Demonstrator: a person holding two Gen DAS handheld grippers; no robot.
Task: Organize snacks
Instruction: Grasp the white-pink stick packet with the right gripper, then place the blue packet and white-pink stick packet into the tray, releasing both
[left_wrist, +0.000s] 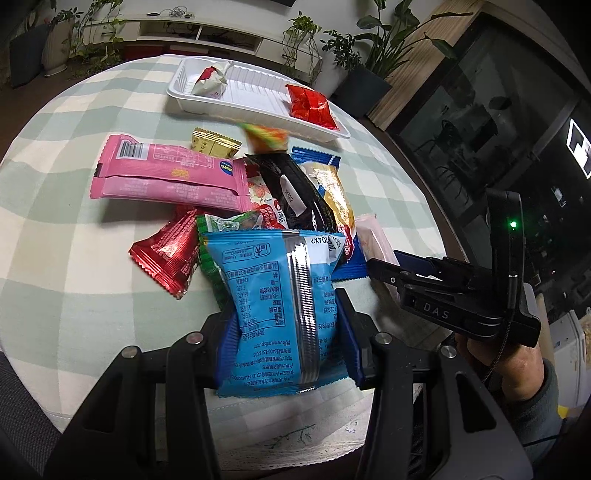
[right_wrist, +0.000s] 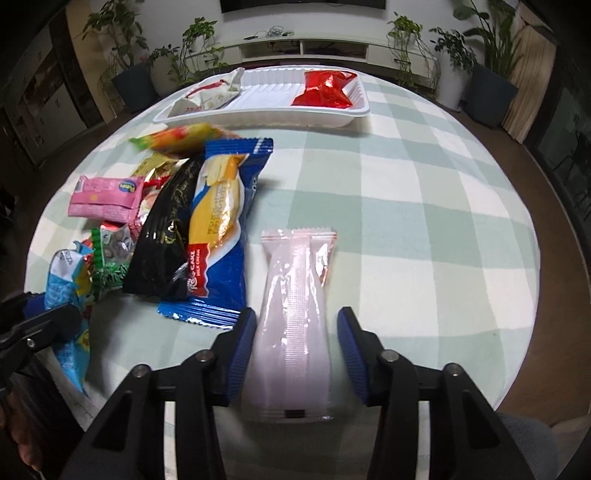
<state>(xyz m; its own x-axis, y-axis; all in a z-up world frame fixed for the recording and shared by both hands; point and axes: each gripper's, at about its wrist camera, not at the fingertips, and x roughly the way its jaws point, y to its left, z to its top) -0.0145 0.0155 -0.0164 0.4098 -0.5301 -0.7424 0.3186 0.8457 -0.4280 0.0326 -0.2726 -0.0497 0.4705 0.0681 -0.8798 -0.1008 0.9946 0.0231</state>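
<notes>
My left gripper (left_wrist: 290, 328) is shut on a light blue snack packet (left_wrist: 280, 295), held a little above the near edge of the table. A pale pink packet (right_wrist: 295, 314) lies flat on the checked tablecloth (right_wrist: 406, 221) between the pads of my right gripper (right_wrist: 297, 347). The left pad touches its edge, while a narrow gap shows at the right pad. A white tray (right_wrist: 266, 92) at the far side holds a red packet (right_wrist: 325, 90) and a white packet (right_wrist: 210, 96).
A pile of snacks lies left of the pink packet: a blue cake packet (right_wrist: 221, 229), a black packet (right_wrist: 162, 236), a pink bar (left_wrist: 170, 173), a red packet (left_wrist: 166, 251), a gold one (left_wrist: 214, 144). Potted plants (right_wrist: 491, 85) stand beyond the table.
</notes>
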